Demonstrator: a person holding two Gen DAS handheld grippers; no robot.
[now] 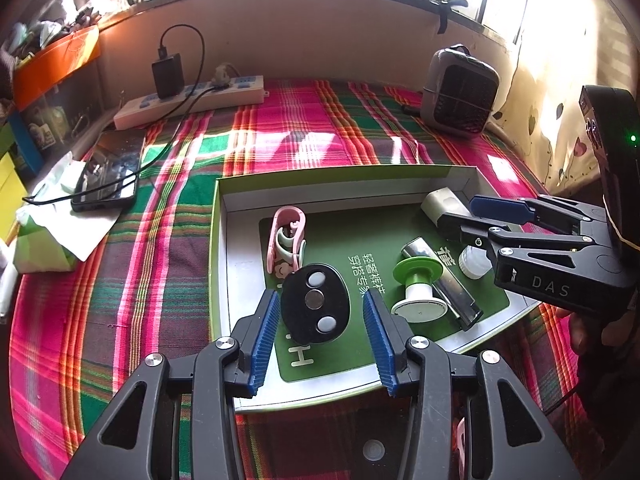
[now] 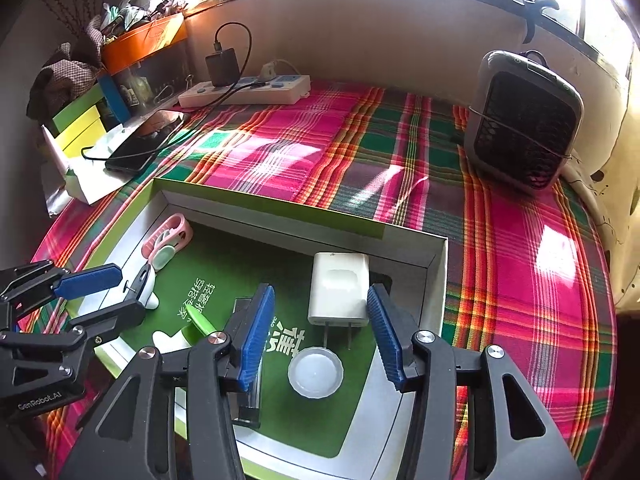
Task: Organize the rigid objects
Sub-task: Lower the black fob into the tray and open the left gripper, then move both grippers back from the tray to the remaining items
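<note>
A shallow green-rimmed box (image 1: 340, 172) (image 2: 260, 200) lies on the plaid cloth. It holds a pink clip (image 1: 286, 240), a black oval piece (image 1: 316, 304) with three round dots, a green-and-white spool (image 1: 418, 284), a silver tube (image 1: 444, 280), a white round cap (image 2: 316, 372) and a white plug charger (image 2: 340, 288). My left gripper (image 1: 320, 300) is open around the black oval piece, with a gap showing on each side. My right gripper (image 2: 320, 300) is open over the box's right end; the charger sits between its tips and the cap lies lower between its fingers. Neither is gripped.
A white power strip (image 1: 192, 100) with a black adapter, a cabled phone (image 1: 112, 172) and a tissue pack sit at the far left. A grey fan heater (image 2: 524, 120) stands at the back right. Stacked coloured boxes (image 2: 92, 120) line the left wall.
</note>
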